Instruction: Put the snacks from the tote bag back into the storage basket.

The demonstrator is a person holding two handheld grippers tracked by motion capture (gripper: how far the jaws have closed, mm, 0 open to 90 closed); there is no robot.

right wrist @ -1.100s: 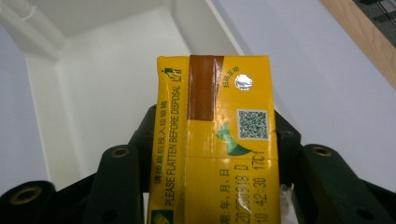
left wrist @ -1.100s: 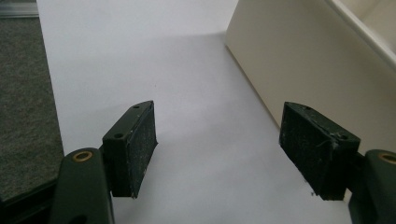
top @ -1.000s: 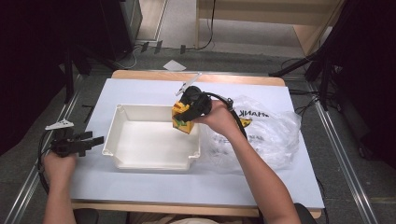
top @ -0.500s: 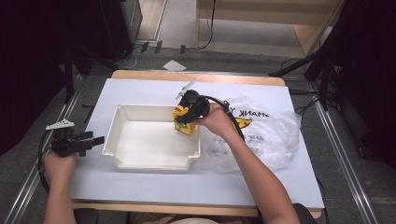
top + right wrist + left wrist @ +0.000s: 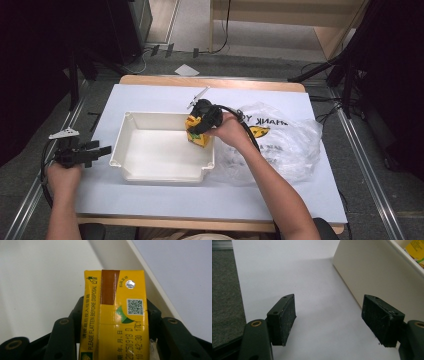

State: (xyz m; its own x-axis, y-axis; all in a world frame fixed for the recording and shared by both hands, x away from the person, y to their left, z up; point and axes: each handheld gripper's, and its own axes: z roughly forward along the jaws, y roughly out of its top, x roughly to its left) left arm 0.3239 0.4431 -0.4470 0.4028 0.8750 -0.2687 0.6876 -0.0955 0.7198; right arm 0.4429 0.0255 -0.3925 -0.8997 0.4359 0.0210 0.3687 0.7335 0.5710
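Observation:
A yellow drink carton [image 5: 196, 133] [image 5: 116, 315] is clamped between the jaws of my right gripper [image 5: 200, 124], which holds it over the right inner corner of the white tray [image 5: 150, 172]. In the right gripper view the carton's top with its foil straw seal faces the camera, above the tray's wall [image 5: 110, 255]. My left gripper [image 5: 95, 151] [image 5: 329, 322] rests open at the table's left edge, jaws wide apart over bare white surface, pointing at the tray's outer wall [image 5: 372, 277].
A crumpled clear plastic bag [image 5: 285, 142] with black and yellow print lies right of the tray. The white table cover [image 5: 150, 97] ends at a wooden edge at the back. Grey floor and metal rails flank the table.
My right gripper with the carton has shifted slightly lower and toward the tray's right inner side. The left gripper has stayed put.

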